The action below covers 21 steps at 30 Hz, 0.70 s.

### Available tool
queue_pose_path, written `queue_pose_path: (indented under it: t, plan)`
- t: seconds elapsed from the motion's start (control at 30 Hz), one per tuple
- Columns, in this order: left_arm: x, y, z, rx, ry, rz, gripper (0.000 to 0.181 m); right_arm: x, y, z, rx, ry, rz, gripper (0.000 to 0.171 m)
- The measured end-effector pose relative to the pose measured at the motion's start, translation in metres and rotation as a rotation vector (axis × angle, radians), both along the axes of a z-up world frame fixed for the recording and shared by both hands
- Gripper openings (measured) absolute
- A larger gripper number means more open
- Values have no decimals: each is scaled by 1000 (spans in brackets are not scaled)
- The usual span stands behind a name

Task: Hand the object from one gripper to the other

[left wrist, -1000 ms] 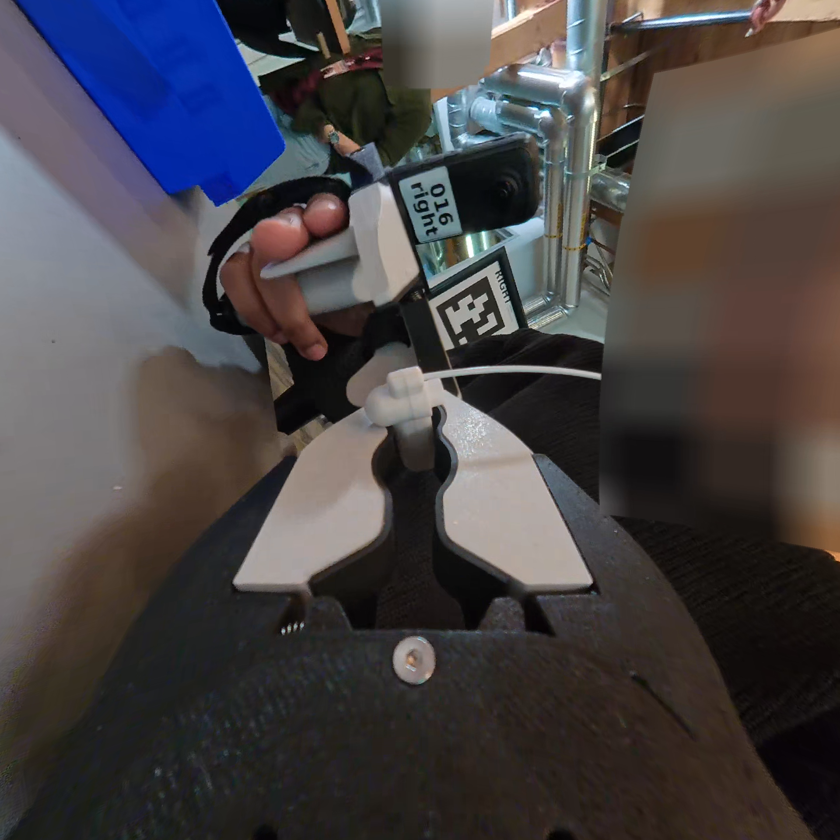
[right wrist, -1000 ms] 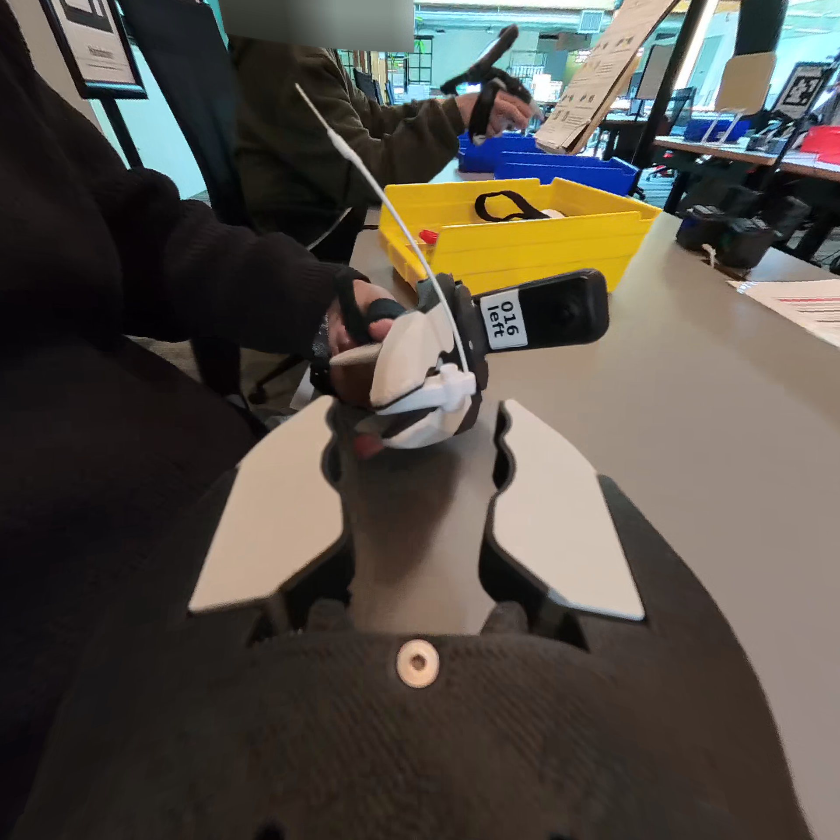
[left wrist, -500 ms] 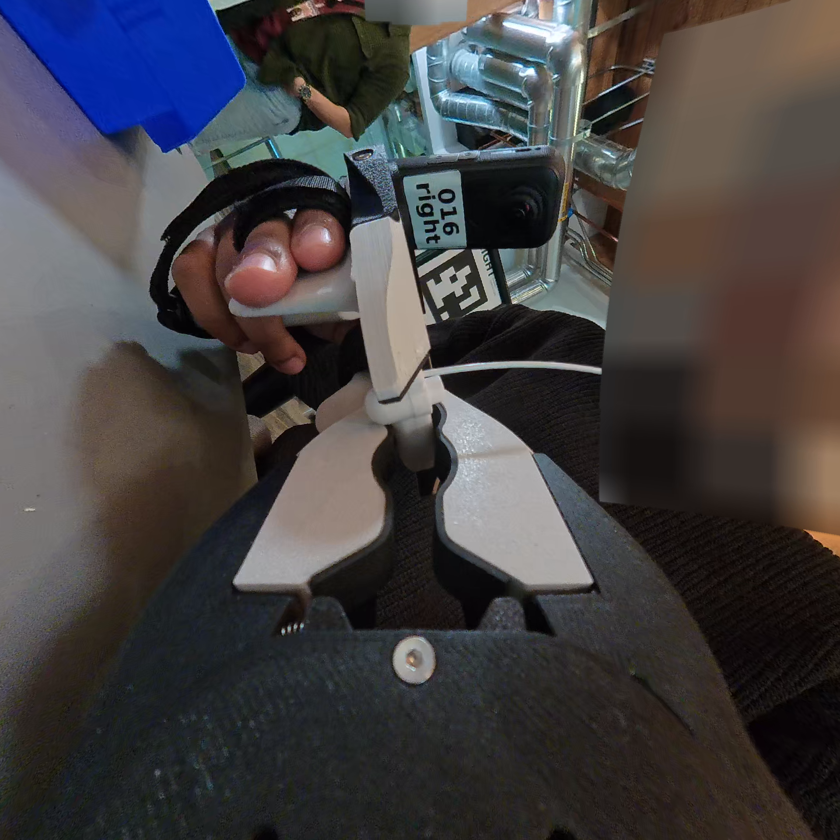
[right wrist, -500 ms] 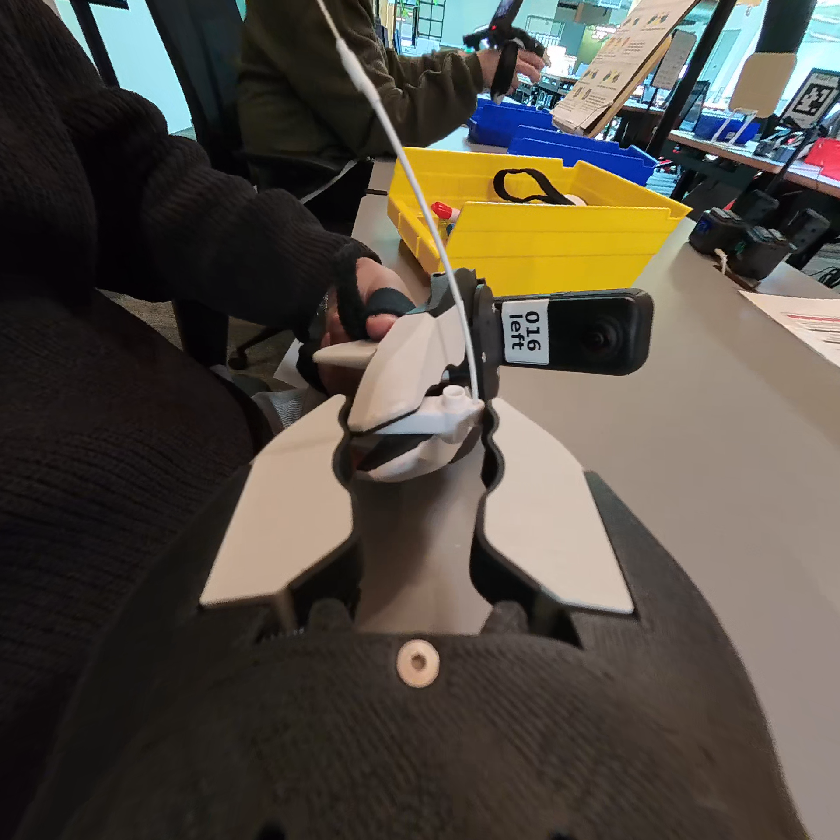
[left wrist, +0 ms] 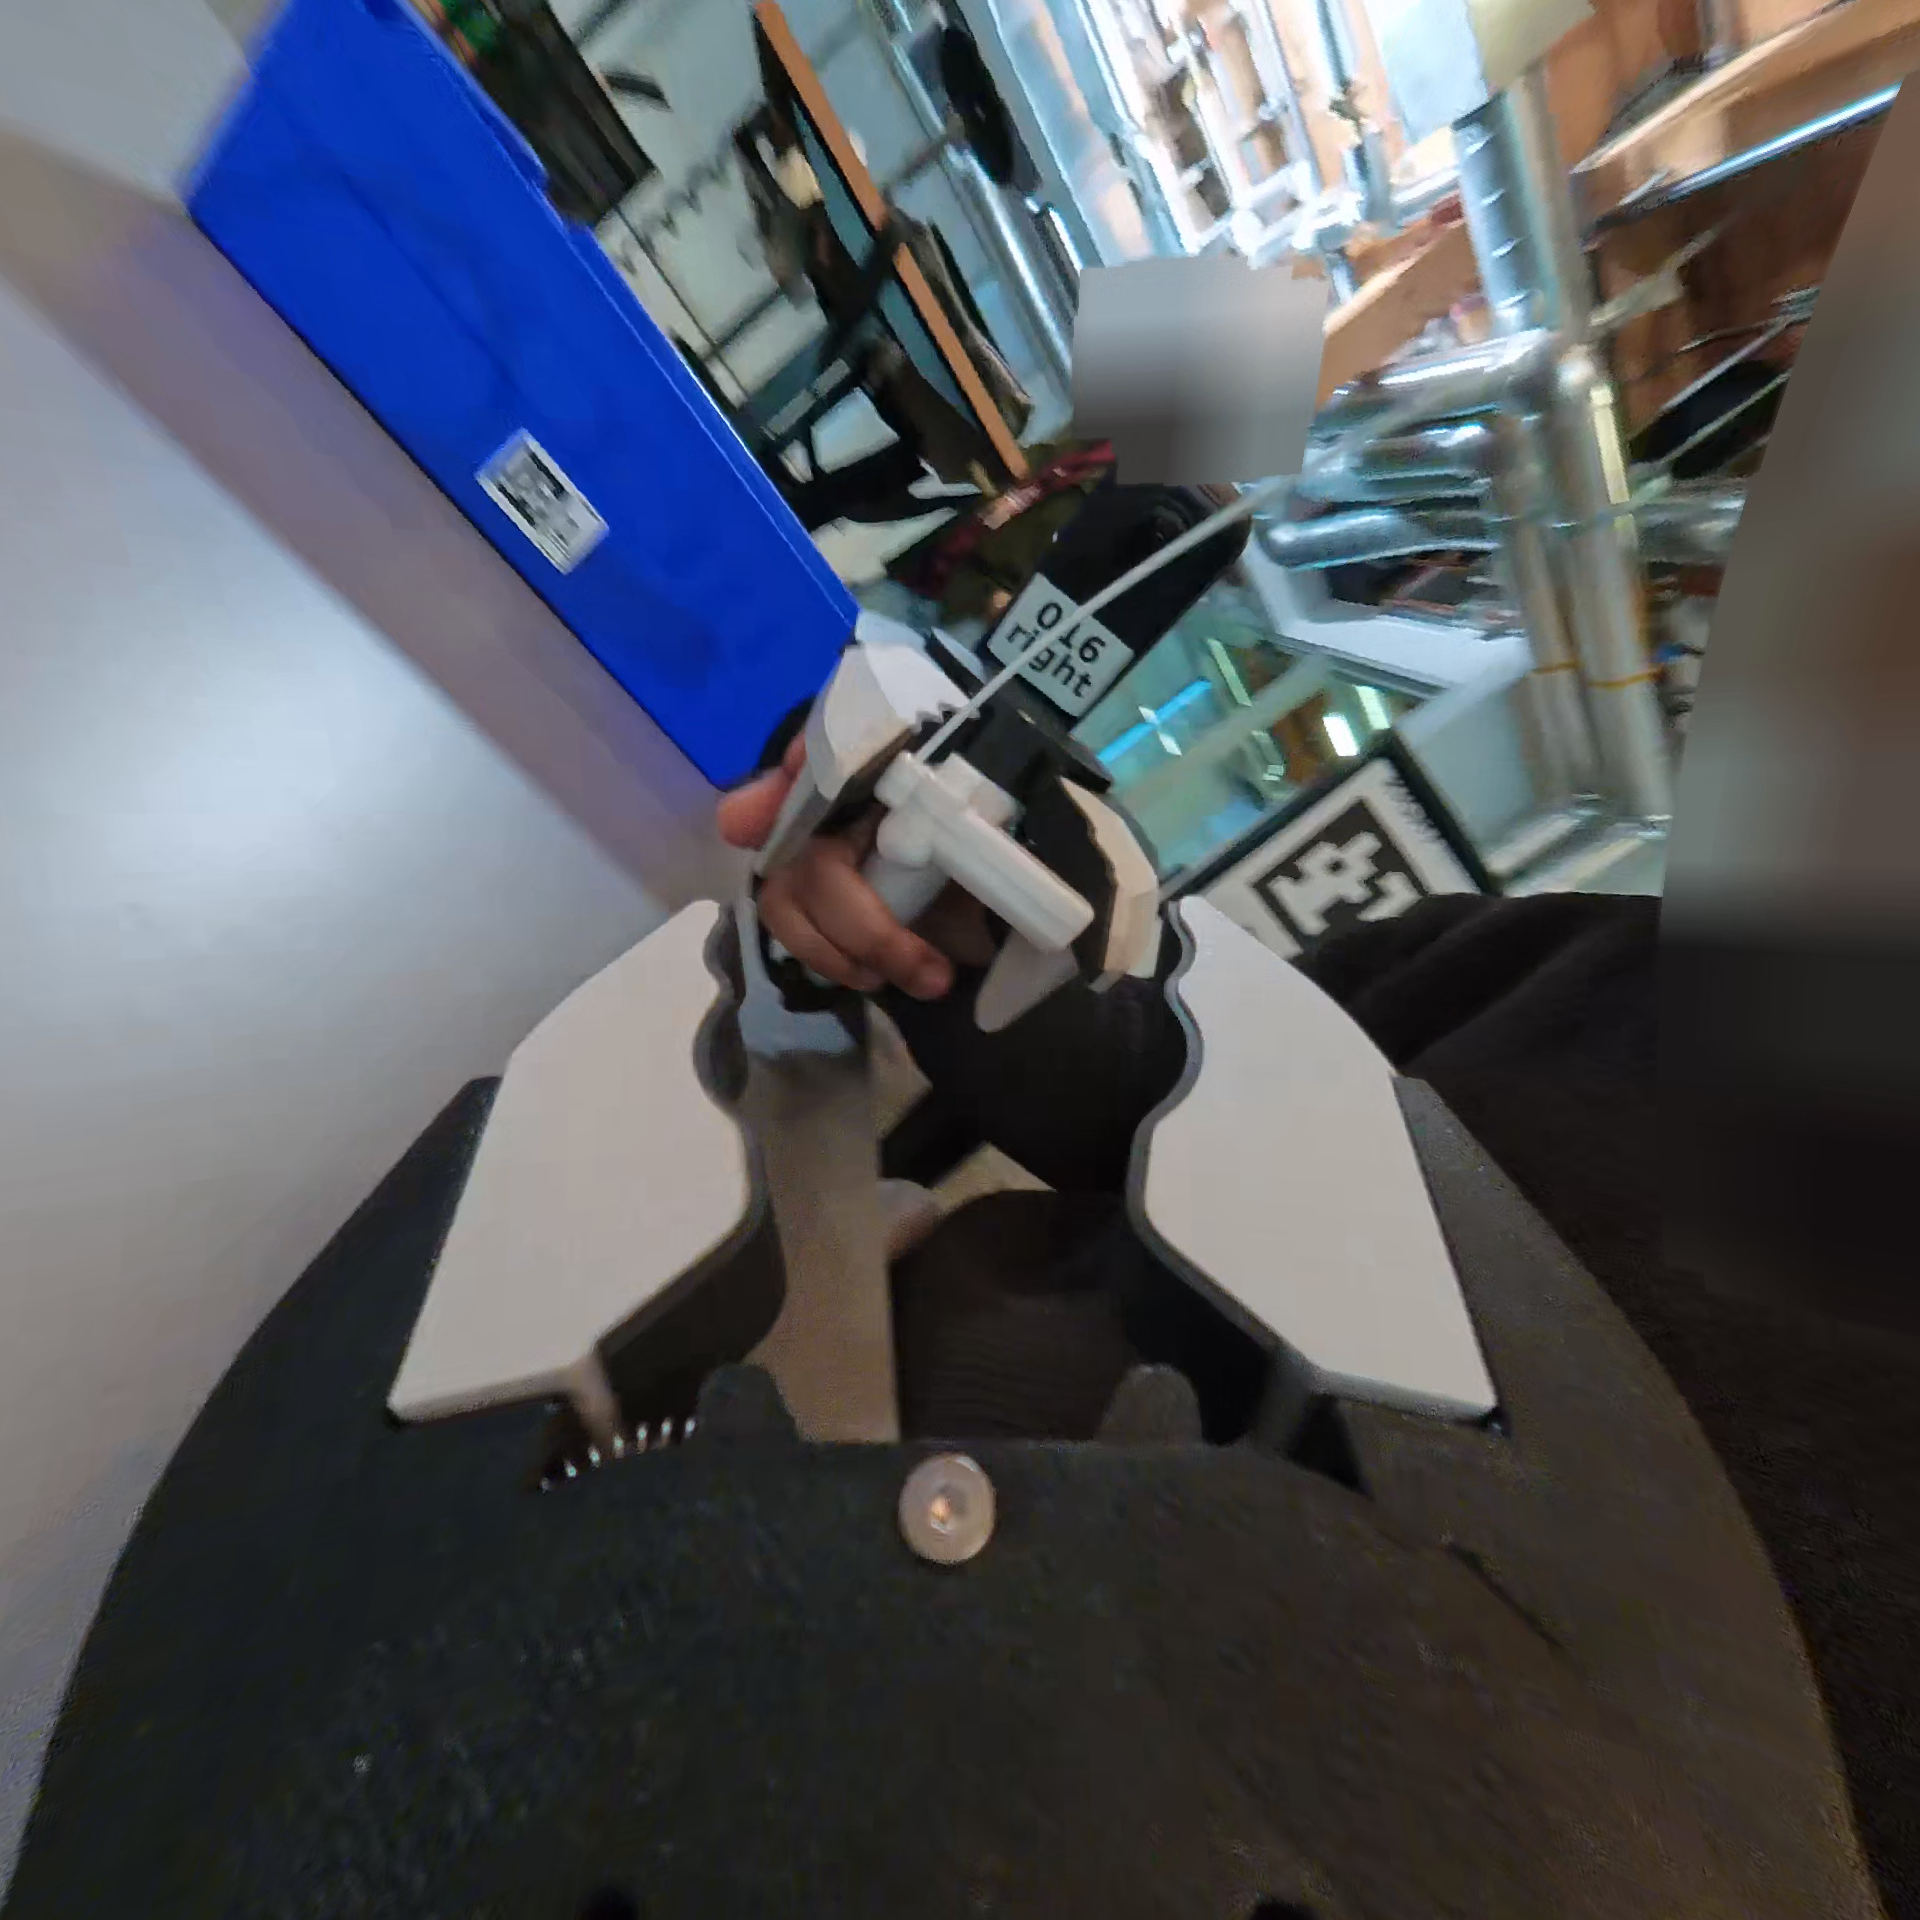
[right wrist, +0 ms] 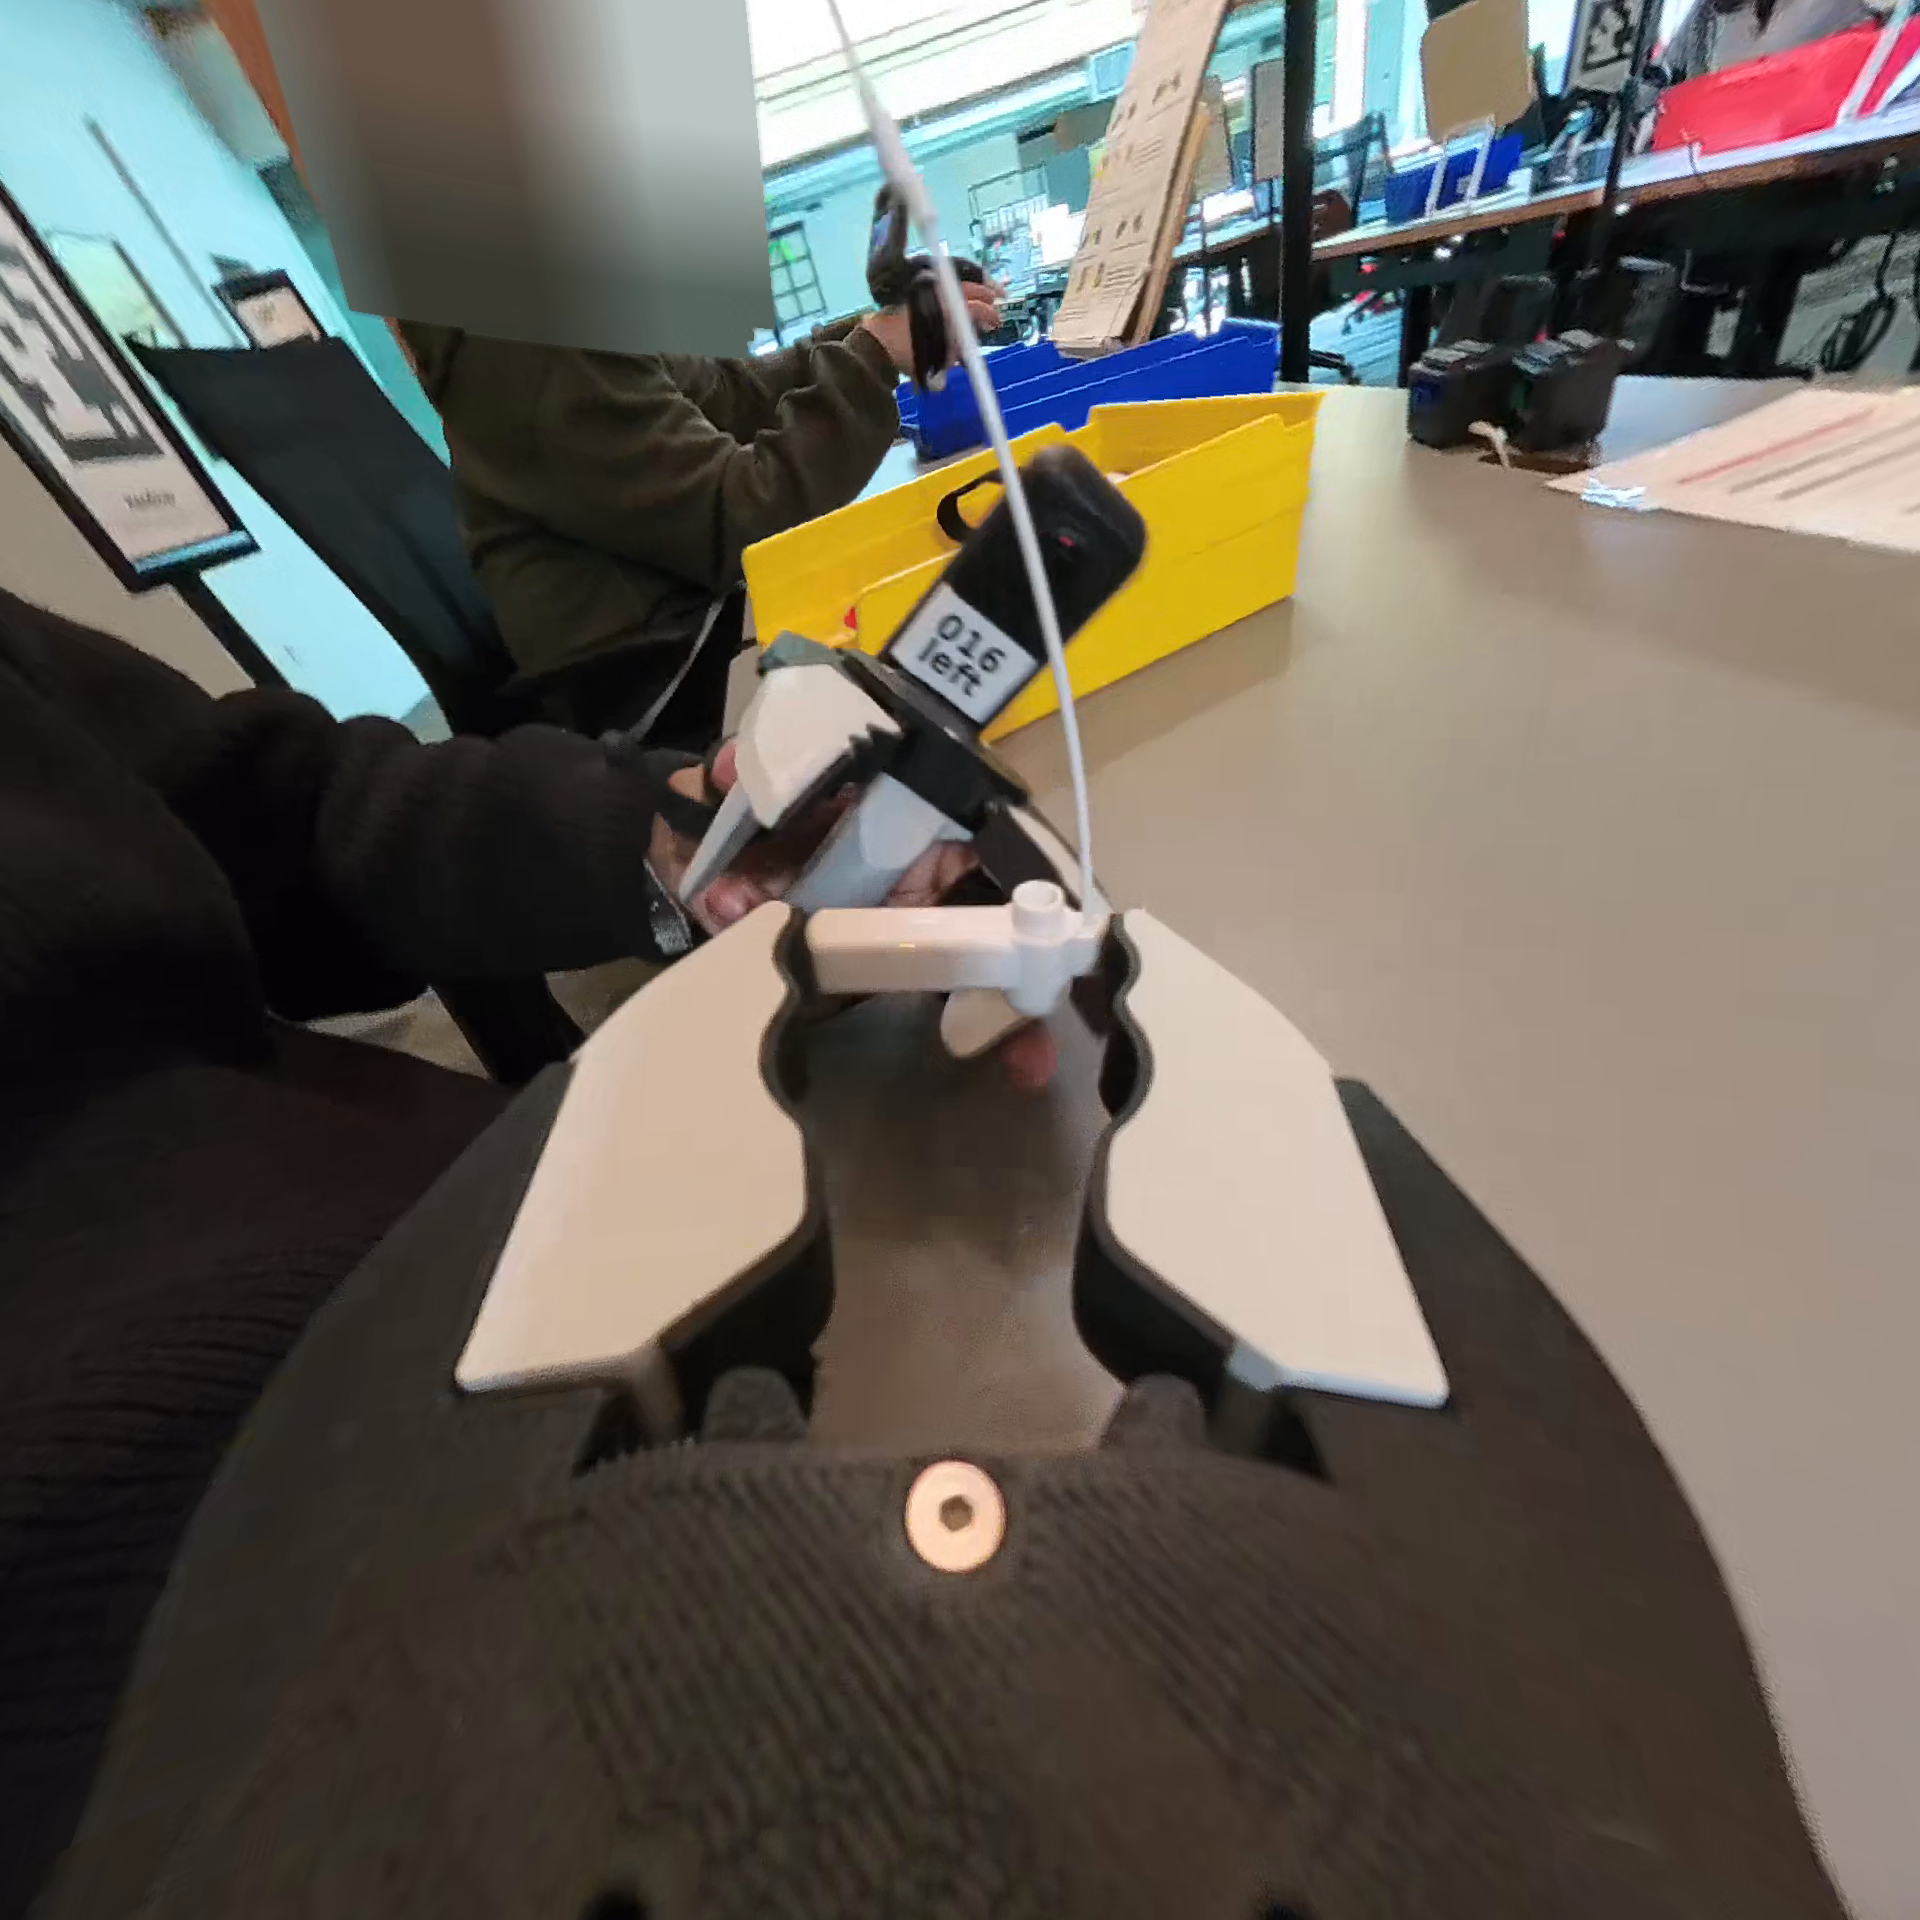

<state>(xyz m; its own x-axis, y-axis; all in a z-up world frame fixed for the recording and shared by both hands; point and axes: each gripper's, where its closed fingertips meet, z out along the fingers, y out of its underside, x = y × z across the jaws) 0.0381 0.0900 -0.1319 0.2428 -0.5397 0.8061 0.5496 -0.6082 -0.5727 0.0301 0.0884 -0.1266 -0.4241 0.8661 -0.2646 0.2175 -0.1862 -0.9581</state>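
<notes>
The left gripper (left wrist: 951,966) is spread apart and empty. The white plastic connector (right wrist: 961,951), a smooth T-shaped piece trailing a thin stiff cord (right wrist: 1023,582), is clamped crosswise at the tips of the right gripper (right wrist: 954,961), above the grey bench (right wrist: 1507,831), so the transfer appears complete.

The white plastic piece (right wrist: 956,948) has a thin white cord (right wrist: 1023,540), each hand-held gripper (right wrist: 951,997) shows white fingers (right wrist: 665,1174) on a black body, and the grey bench (right wrist: 1558,831) carries a yellow bin (right wrist: 1195,551) and a blue bin (left wrist: 499,416).
</notes>
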Motion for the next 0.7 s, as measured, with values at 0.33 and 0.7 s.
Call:
queue_pose_path:
  t: [0.33,0.7]
  plan:
    - [-24,7,17,212,227,262,51,-2,-14,-13,-35,-86,64,55]
    - [-41,6,36,268,173,359,39,0,-47,-34,60,-168,174,55]
